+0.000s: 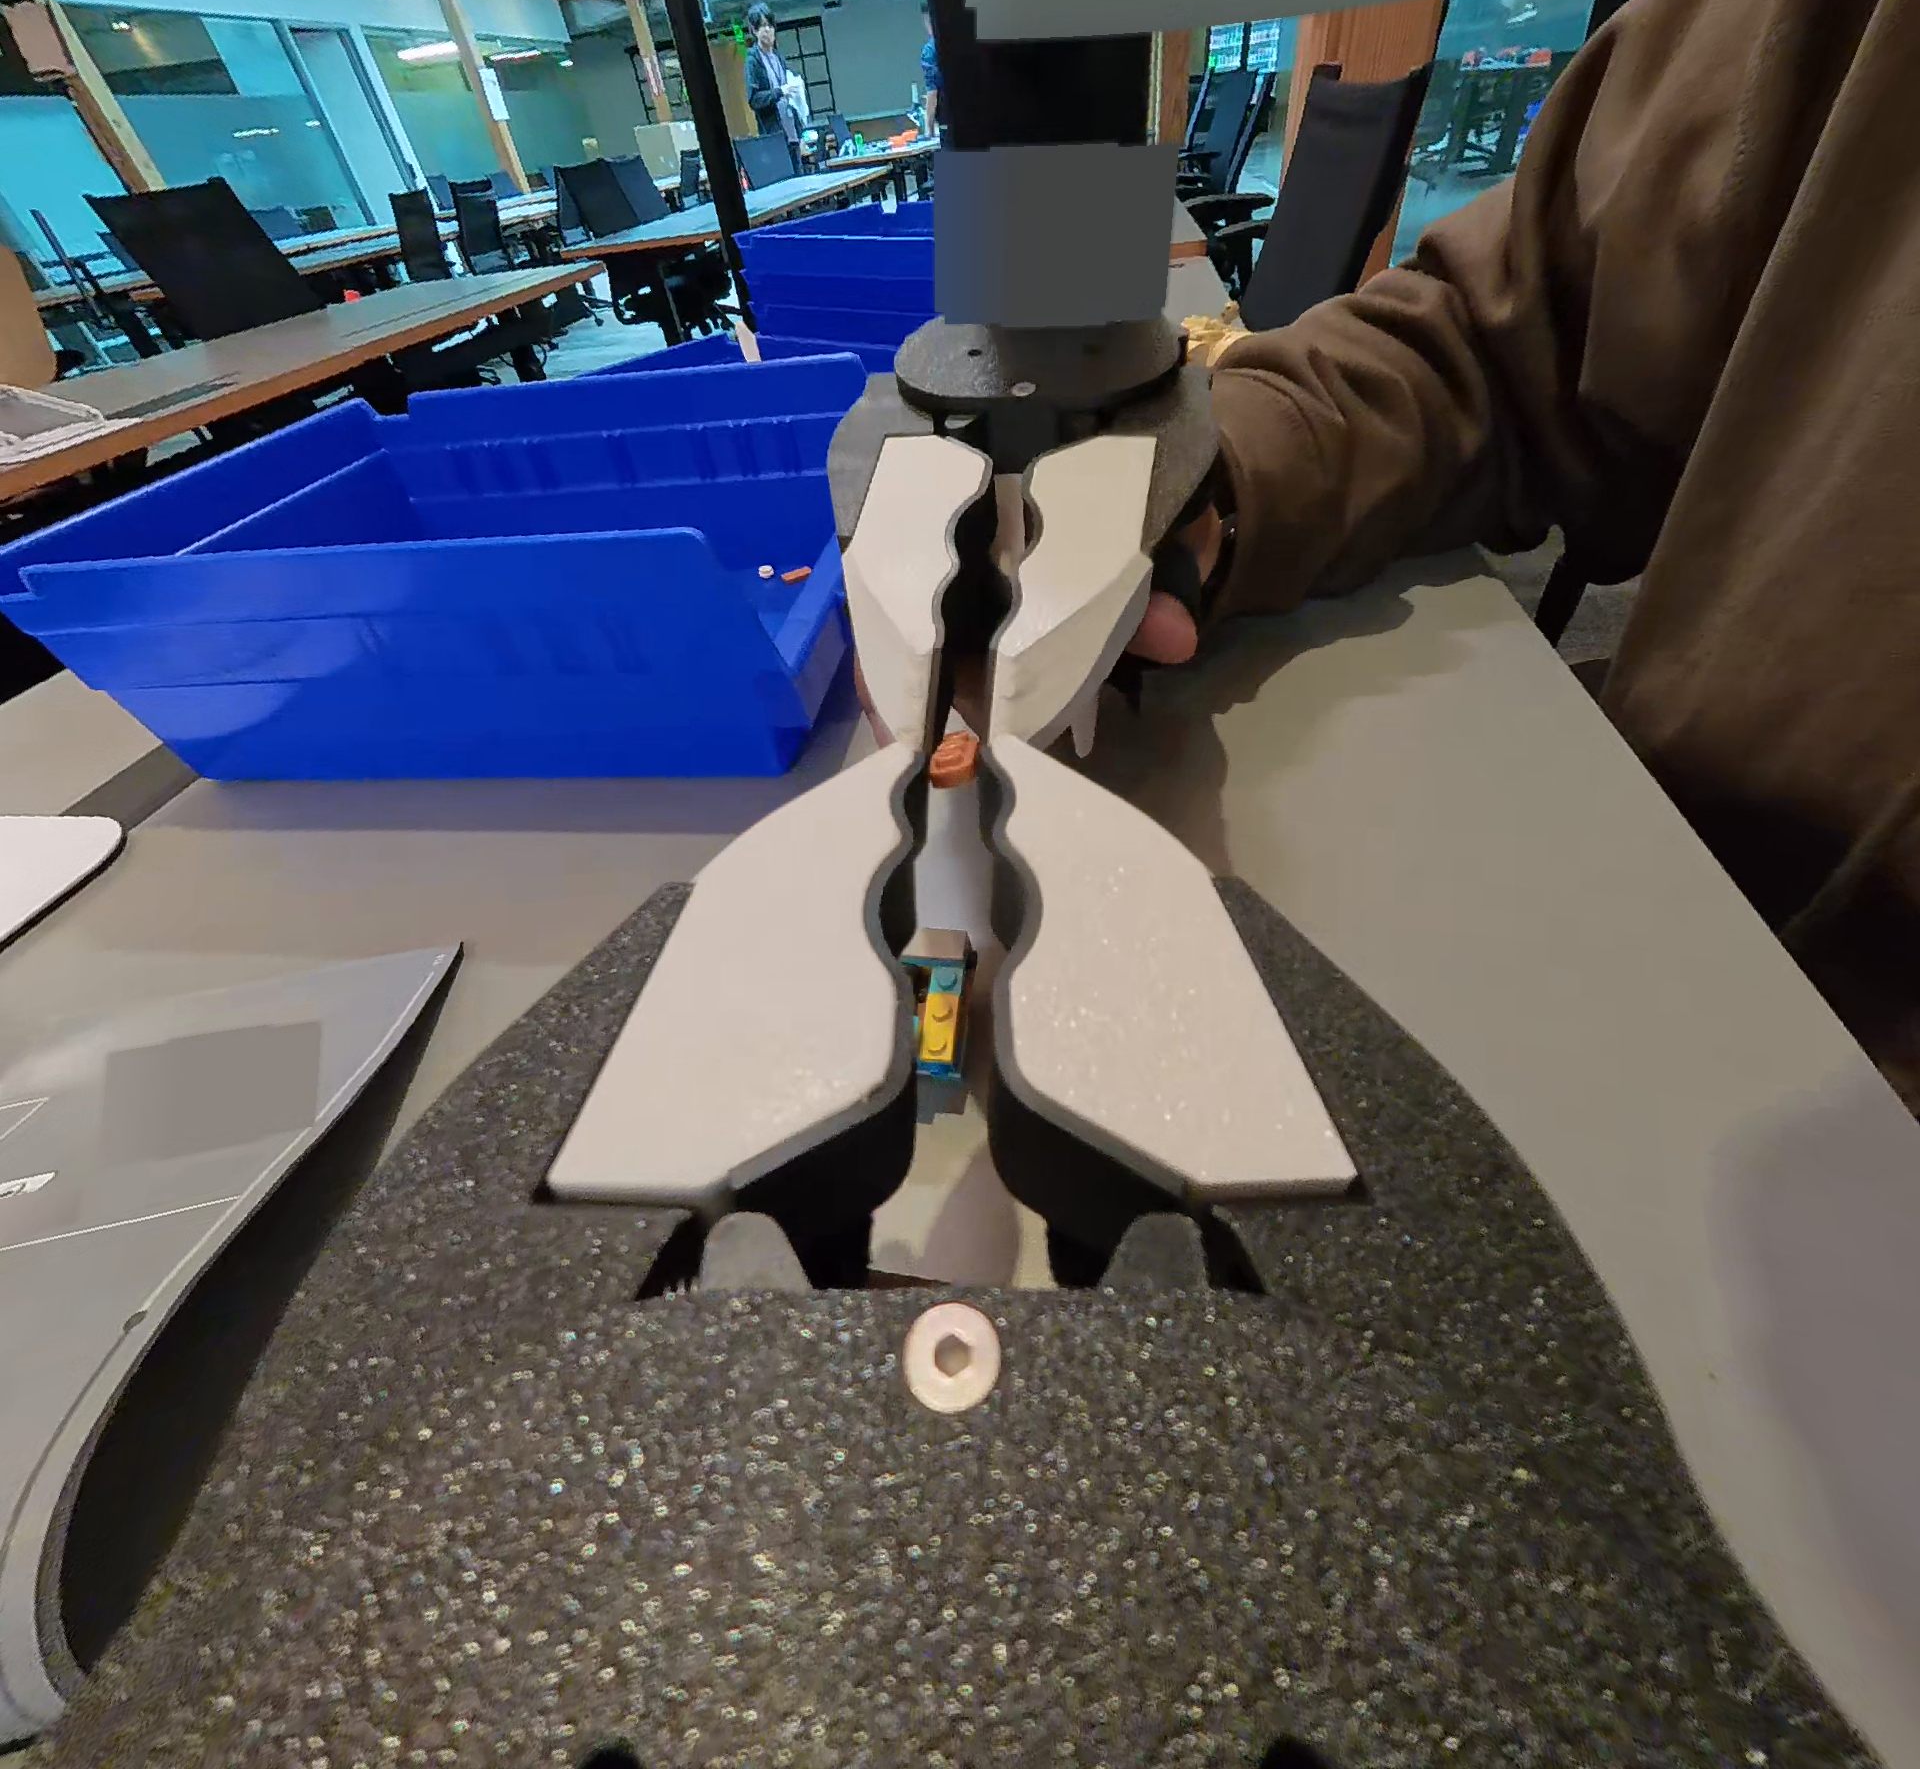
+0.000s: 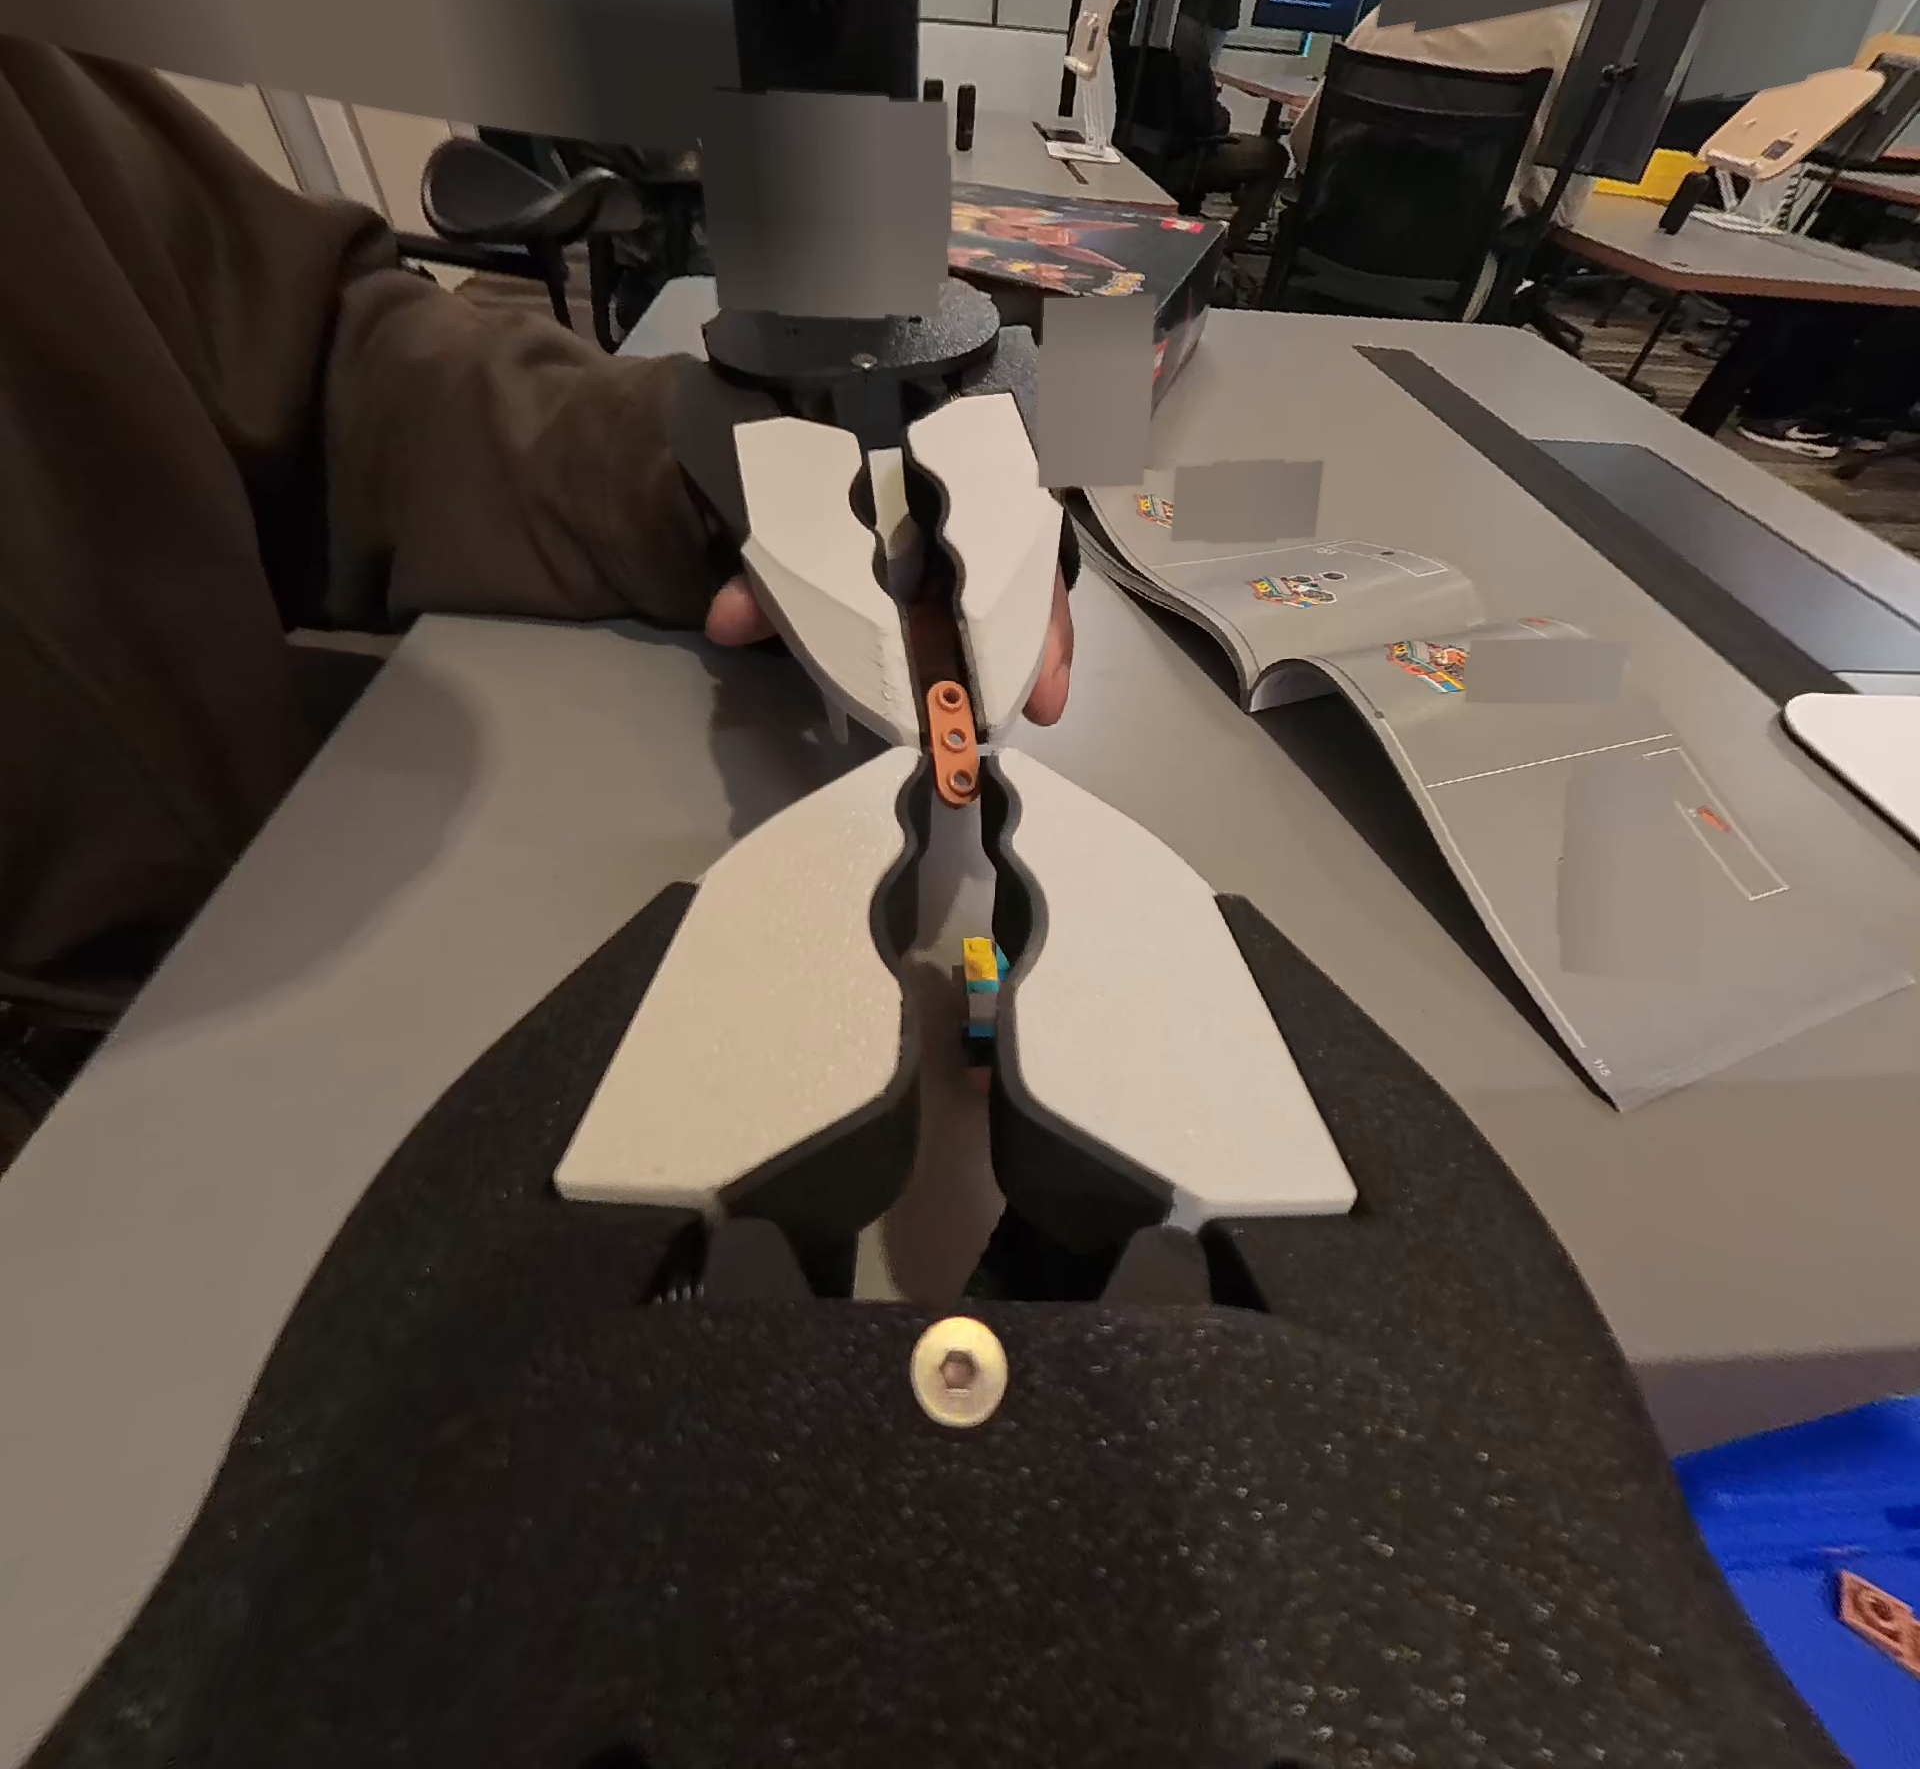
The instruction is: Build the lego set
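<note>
- Tip to tip at the centre of both frames: my left gripper [image 1: 954,755] and right gripper [image 2: 954,755] met nose to nose above the grey table [image 1: 1351,888], with a thin orange plate [image 2: 954,743] caught between them.
- Both claws were pressed nearly together. As far as I could see, each pair of tips pinched one end of the plate, though I could not tell which claw bore the load.
- The plate, three studs long, stood almost on end in the right wrist view, its studs facing that camera. In the left wrist view it showed only as a small orange stub at the tips.
- The small build [image 1: 940,1013], a stack of yellow, teal and grey bricks, sat on the table below, glimpsed through the gap between the fingers at mid-frame.
- I judged the plate to be very light, stiff and smooth-sided. It would probably twist or flick out of a pinch taken too near one end.
- The long flat edges looked the better hold, gripped near the middle stud so that the underside stayed free to press onto the build.
- A blue bin [image 1: 416,659] with two loose pieces [image 1: 795,574] lay at centre left of the left view, and an open booklet [image 2: 1507,836] at the right of the other.
</note>
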{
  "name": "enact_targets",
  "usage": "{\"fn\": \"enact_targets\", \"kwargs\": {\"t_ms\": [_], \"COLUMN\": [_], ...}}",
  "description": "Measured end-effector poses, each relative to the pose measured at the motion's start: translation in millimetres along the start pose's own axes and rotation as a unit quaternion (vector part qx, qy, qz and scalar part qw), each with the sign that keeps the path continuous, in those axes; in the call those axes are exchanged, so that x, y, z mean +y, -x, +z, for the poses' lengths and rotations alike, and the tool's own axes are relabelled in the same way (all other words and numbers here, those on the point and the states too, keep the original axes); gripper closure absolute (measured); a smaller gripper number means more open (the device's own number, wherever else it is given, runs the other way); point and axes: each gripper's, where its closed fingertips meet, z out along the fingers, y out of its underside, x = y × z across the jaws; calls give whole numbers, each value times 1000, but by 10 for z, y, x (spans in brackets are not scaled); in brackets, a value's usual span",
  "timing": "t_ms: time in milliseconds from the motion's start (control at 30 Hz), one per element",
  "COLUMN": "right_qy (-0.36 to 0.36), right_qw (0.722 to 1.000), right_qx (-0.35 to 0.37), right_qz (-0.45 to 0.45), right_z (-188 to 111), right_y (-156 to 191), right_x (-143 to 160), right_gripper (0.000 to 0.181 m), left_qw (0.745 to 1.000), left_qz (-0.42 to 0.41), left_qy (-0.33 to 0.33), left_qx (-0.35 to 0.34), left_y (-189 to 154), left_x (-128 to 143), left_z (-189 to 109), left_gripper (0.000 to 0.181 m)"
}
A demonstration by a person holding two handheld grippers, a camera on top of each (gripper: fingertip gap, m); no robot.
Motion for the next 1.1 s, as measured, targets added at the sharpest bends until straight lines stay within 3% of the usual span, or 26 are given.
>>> {"fn": "enact_targets", "kwargs": {"t_ms": [167, 367, 767, 1100], "right_qy": [7, 87, 224, 250], "right_qw": [1000, 996, 974, 968], "right_qx": [1, 12, 34, 23], "right_qz": [-13, 23, 21, 21], "right_z": [8, 39, 122, 160], "right_y": [7, -135, -230, -215], "right_x": [22, 339, 770, 844], "right_gripper": [172, 137, 129, 142], "left_qw": [1000, 1000, 999, 1000], "left_qz": [12, 21, 29, 22], "left_qy": [4, -4, 8, 17], "left_qx": [3, -19, -24, -14], "left_y": [4, 141, 182, 171], "left_x": [17, 3, 50, 112], "left_z": [-11, -111, -122, -104], "left_gripper": [173, 173, 173, 173]}}
